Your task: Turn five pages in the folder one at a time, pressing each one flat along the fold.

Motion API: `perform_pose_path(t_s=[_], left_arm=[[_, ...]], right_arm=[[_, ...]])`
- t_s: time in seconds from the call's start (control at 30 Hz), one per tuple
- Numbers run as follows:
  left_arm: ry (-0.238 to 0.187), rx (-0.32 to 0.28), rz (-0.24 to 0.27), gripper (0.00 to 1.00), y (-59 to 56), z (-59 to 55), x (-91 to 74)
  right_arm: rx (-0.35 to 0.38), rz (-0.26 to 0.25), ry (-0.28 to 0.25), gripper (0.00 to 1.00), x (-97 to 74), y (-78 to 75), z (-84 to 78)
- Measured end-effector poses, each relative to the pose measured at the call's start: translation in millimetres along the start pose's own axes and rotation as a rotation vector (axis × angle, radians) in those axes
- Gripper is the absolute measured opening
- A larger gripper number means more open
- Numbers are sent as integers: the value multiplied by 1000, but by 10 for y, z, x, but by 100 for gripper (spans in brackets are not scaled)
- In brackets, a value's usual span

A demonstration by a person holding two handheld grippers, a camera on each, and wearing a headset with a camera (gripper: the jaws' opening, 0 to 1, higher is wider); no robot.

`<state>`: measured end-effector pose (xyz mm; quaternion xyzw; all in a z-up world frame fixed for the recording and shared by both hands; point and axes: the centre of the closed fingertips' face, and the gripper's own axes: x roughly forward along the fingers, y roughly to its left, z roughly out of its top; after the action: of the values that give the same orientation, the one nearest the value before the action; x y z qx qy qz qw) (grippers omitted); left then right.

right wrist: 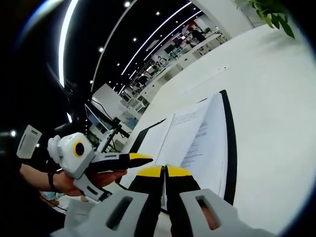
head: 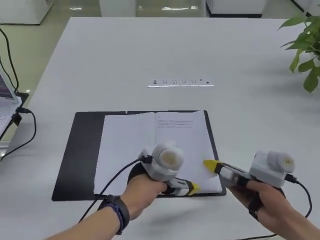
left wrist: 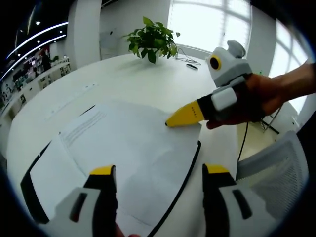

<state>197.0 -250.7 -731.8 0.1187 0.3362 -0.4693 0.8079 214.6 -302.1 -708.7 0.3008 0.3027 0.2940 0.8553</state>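
1. On the white counter (head: 100, 60) a black folder (head: 82, 150) lies open, with white pages spread on both sides of the fold.
2. Low over the folder's near edge, at the bottom of the right-hand page (head: 182, 142), the left gripper (left wrist: 159, 170) has its yellow-tipped jaws wide apart with nothing between them.
3. The right gripper (head: 210, 165) has its jaws pressed together and empty, with the yellow tip at that page's outer edge.
4. Beyond the folder a socket strip (head: 180, 82) is set into the counter. A potted plant (head: 306, 50) stands far right, and a laptop (head: 5, 95) with cables sits at the left edge.
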Motion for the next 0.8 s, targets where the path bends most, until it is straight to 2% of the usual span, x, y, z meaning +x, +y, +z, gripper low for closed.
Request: perform_pose_path(t_s=[0.07,0.23,0.37,0.8], left_arm=[[-21,-34,12,71,52,-6,-60],[-25,-40,33,71,133,-79,-192],[-41,-68,61,71,232,-139,-326],[-66,-135,149,72,538,-404,-778]], right_arm=[[3,5,-7,0,24,43,14],[-11,14,0,0,95,134,9],[-23,26,2,0,162,212,15],[-61,79,37,0,470,518,-46]])
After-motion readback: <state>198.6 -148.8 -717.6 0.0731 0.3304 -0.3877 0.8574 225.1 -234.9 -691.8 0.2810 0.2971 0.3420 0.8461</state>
